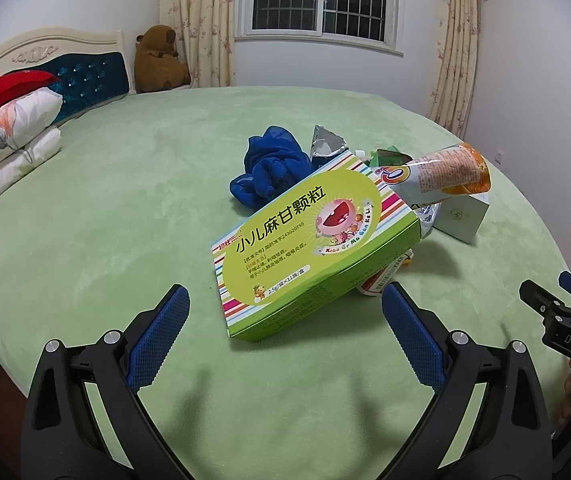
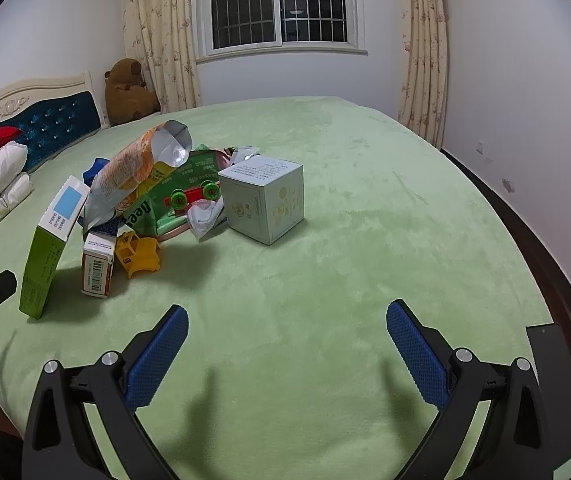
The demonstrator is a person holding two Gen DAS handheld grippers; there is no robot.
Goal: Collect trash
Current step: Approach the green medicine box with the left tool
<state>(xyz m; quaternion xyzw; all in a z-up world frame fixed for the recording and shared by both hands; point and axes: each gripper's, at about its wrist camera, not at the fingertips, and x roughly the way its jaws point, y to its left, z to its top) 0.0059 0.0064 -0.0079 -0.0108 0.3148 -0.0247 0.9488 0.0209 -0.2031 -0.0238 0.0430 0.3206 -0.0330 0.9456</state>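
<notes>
- Left gripper [image 1: 285,334]: jaws spread wide, nothing held, hovering over the bed [image 1: 105,220] just short of the green medicine box [image 1: 305,256].
- Right gripper [image 2: 287,344]: jaws also spread, empty, over bare blanket near the bed's front edge, well apart from the pile.
- Trash sits in one pile mid-bed. The green medicine box leans tilted on a small orange-and-white box [image 2: 97,270]. One snack bag [image 2: 137,172] lies on top, mouth open.
- One pale cube box [image 2: 263,200] stands upright at the pile's right side, with crumpled wrappers [image 2: 205,218] touching it.
- Mixed in: one yellow toy truck [image 2: 139,254], one red-and-green wheeled toy [image 2: 193,196], one blue cloth [image 1: 269,168].
- Head end: pillows [image 1: 9,128], one plush bear [image 1: 159,60].
</notes>
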